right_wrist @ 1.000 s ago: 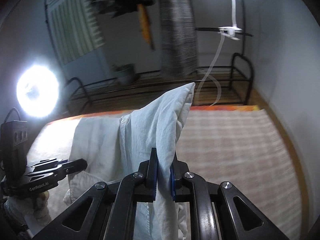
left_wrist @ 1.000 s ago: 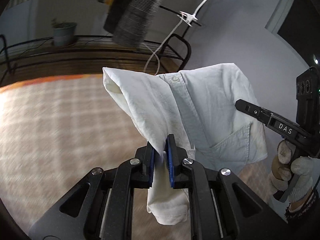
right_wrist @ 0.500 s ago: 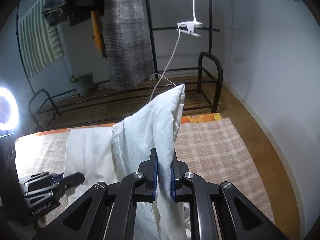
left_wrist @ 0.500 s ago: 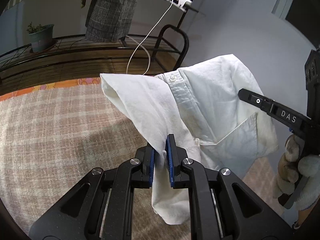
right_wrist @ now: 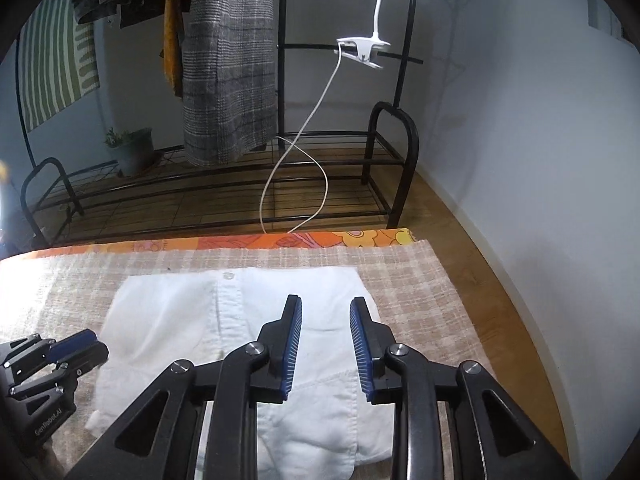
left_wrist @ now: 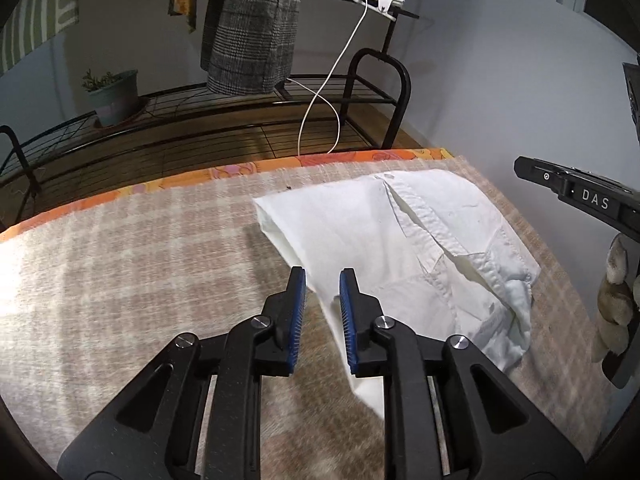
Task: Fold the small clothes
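A small white button shirt (left_wrist: pixel 416 256) lies folded on the checked beige cloth (left_wrist: pixel 140 264), placket and a chest pocket facing up. It also shows in the right wrist view (right_wrist: pixel 240 320). My left gripper (left_wrist: pixel 322 276) is open and empty just above the shirt's left edge. My right gripper (right_wrist: pixel 325 304) is open and empty over the shirt's right part. The right gripper's tip shows in the left wrist view (left_wrist: pixel 576 192); the left gripper's tip shows in the right wrist view (right_wrist: pixel 76 350).
An orange patterned edge (right_wrist: pixel 320 240) borders the cloth's far side. Behind it stands a black metal rack (right_wrist: pixel 384 168) with a hanging grey plaid garment (right_wrist: pixel 228 60), a clip lamp with white cable (right_wrist: pixel 360 50) and a potted plant (right_wrist: pixel 132 150). A wall is at the right.
Both grippers lowered the shirt onto the cloth and opened, letting go of it. The shirt went from hanging in the air to lying flat.
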The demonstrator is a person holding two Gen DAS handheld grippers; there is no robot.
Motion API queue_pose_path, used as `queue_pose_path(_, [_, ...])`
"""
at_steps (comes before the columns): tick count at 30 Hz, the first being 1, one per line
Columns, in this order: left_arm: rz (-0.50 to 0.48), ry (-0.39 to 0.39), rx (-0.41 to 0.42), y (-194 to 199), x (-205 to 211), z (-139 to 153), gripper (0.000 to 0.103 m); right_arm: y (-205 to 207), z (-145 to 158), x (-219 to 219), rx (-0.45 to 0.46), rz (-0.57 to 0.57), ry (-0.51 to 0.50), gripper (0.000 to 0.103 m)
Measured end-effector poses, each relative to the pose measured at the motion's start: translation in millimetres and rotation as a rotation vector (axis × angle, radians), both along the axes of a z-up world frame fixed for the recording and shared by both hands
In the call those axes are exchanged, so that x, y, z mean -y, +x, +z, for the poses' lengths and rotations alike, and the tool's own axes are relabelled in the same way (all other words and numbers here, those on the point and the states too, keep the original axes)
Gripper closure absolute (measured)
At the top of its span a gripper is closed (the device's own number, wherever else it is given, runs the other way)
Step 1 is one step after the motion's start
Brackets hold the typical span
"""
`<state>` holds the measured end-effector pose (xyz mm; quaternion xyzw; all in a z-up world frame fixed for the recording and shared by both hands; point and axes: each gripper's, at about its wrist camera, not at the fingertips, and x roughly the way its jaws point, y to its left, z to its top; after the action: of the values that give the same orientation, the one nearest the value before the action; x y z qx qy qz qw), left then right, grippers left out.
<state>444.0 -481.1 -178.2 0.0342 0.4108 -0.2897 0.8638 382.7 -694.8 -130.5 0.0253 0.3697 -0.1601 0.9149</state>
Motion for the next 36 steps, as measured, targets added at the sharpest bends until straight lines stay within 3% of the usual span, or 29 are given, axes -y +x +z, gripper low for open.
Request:
queue_pose_path(9, [-0.032,-0.032,0.035,-38,-44,41,0.087,-42,37,-39,0.025,0.021,0.019,0.078])
queue_pose_path(24, [-0.079,-0.081,0.160,-152,-160,135,0.087,-144,119,-139,0.122,0.044,0.025,0.078])
queue_pose_path(30, [-0.098,-0.095,0.208,-197,-202,157,0.087,-182,134,-186,0.145,0.063,0.029,0.078])
queue_pose_path(36, [-0.124,-0.107,0.239,-235,-236,161,0.084,-215,130,-234,0.148,0.076,0.006,0.076])
